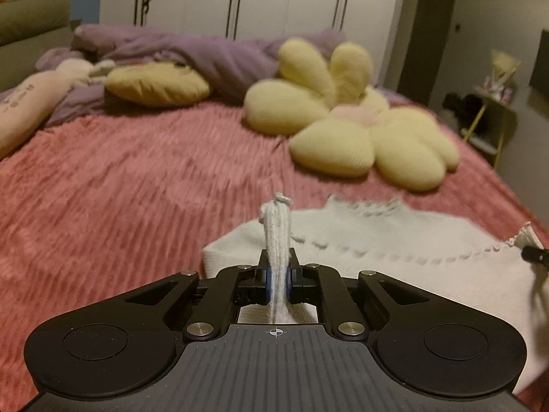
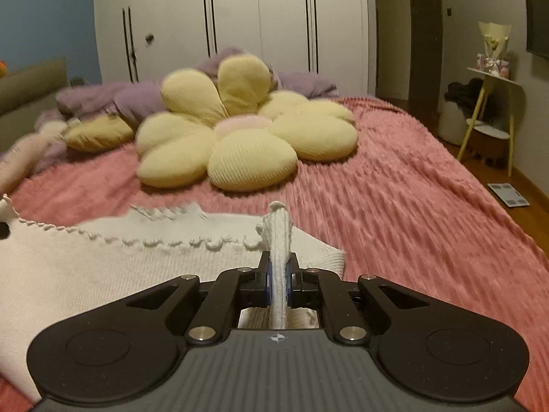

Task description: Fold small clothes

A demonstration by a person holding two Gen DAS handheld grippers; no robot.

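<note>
Two tools pinch one white knit garment. In the left wrist view, the left tool (image 1: 278,271) is pressed together on a bunched strip of the ribbed, scallop-edged garment (image 1: 394,240), which spreads over the lower right on the fuzzy pink ridged bedspread (image 1: 120,189). In the right wrist view, the right tool (image 2: 278,274) clamps another bunched corner; the garment (image 2: 103,264) fills the lower left, below a puffy yellow flower cushion (image 2: 240,127).
</note>
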